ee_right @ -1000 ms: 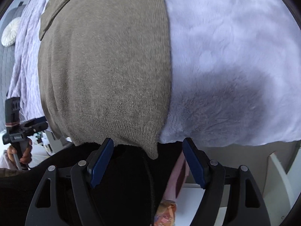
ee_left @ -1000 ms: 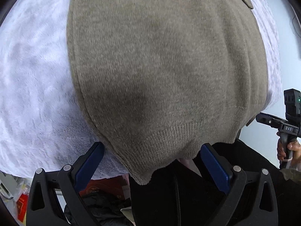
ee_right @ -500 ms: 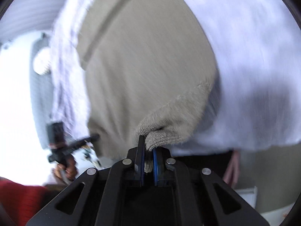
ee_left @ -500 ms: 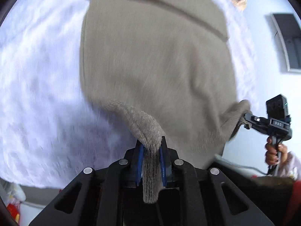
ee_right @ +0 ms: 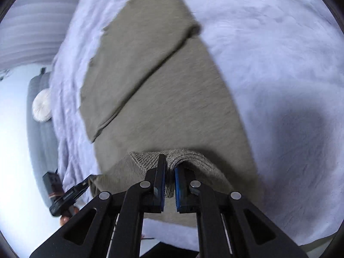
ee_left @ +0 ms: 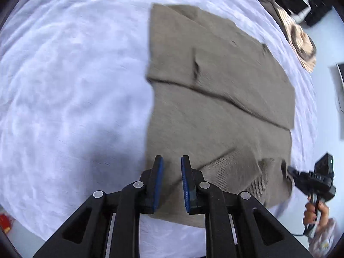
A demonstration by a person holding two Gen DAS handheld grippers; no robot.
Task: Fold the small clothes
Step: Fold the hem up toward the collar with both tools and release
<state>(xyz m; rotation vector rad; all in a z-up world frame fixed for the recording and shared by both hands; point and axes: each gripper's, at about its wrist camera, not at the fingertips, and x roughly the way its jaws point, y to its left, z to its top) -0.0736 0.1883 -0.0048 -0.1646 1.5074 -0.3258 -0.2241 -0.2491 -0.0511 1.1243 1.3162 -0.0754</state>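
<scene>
The left claw (ee_left: 171, 161) stands slightly parted with nothing between its blue pads (ee_left: 158, 180), poised over the near left corner of the taupe knit sweater (ee_left: 215, 111), whose ribbed hem (ee_left: 236, 172) lies folded back on itself just to the right of the fingertips. In the right wrist view, the right claw (ee_right: 169, 167) is pinched on a raised bunch of that same ribbed hem (ee_right: 185, 157), a little of the knit showing in the narrow gap between its pads, so the fabric humps up directly at the fingertips while the rest of the sweater (ee_right: 163, 99) stretches away flat from the claw. Beyond the hem, the body of the garment lies spread on the pale lilac fleece blanket (ee_left: 71, 86) covering the bed, with a folded-over band (ee_left: 215, 60) crossing its far end. In the left view the right claw's handle and the hand holding it (ee_left: 316, 210) appear at the right edge, beside the hem's far corner. A patterned tan cloth (ee_left: 301, 40) lies at the bed's far right
</scene>
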